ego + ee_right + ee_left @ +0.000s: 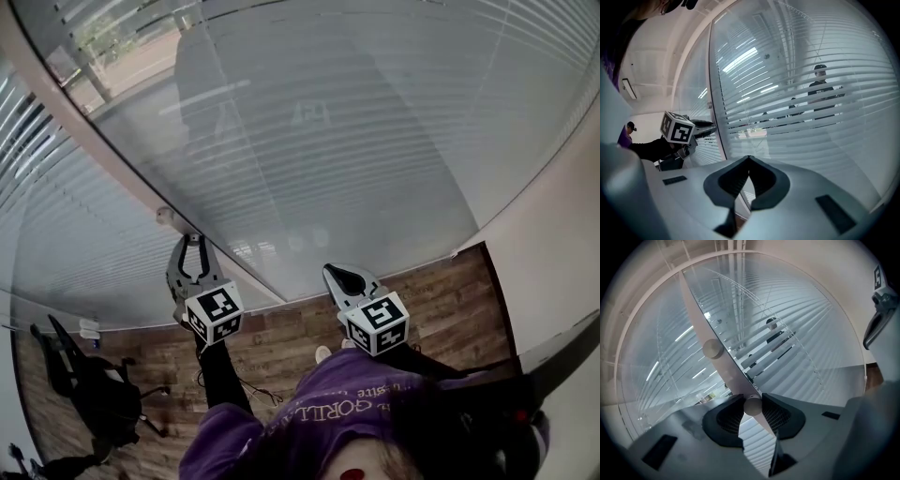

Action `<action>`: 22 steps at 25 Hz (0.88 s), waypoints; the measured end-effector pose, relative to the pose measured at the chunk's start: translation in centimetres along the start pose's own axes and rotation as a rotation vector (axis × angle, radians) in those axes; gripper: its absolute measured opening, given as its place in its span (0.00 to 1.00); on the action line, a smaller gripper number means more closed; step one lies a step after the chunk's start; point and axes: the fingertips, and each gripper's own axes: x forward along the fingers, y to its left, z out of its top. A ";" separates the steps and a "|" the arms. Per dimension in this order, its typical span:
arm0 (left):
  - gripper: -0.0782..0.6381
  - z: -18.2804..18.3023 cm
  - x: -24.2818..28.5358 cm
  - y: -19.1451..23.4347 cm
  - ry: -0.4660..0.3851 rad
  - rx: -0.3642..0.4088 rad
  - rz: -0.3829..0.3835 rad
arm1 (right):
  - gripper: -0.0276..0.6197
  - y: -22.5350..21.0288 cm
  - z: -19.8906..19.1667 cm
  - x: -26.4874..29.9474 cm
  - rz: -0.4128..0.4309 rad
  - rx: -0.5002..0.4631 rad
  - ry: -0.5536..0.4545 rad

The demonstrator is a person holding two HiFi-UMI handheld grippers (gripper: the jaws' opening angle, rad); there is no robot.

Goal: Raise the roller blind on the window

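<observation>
The window's slatted blind [309, 141] hangs behind glass, split by a pale frame post [112, 164]. Two small round knobs sit on that post. In the left gripper view, the nearer knob [753, 406] lies between my left gripper's pads, and the farther knob [712, 348] is free higher up the post. My left gripper [192, 246] is at the post, shut on the nearer knob. My right gripper [339, 277] hovers apart to the right in front of the glass, with its jaws shut [749, 160] and nothing between them.
A black office chair [94, 394] stands on the wooden floor [441, 291] at lower left. A plain wall [553, 234] bounds the window at the right. A person [820, 89] stands beyond the glass and blind.
</observation>
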 end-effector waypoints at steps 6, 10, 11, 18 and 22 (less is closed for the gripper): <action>0.28 0.6 -0.1 0.5 -0.054 -0.189 -0.008 | 0.04 0.1 0.3 0.1 -0.003 -0.008 0.002; 0.28 0.5 0.0 1.2 -0.095 -0.502 -0.044 | 0.04 0.2 0.3 0.1 -0.002 -0.007 0.002; 0.28 0.4 0.0 1.4 -0.096 -0.567 -0.046 | 0.04 0.3 0.3 0.1 -0.001 -0.010 0.002; 0.28 0.6 -0.3 1.4 -0.093 -0.506 -0.046 | 0.04 0.3 0.1 0.0 0.003 -0.024 0.006; 0.28 0.9 -0.4 1.0 -0.057 -0.317 -0.036 | 0.04 0.2 0.0 -0.1 0.001 -0.026 0.009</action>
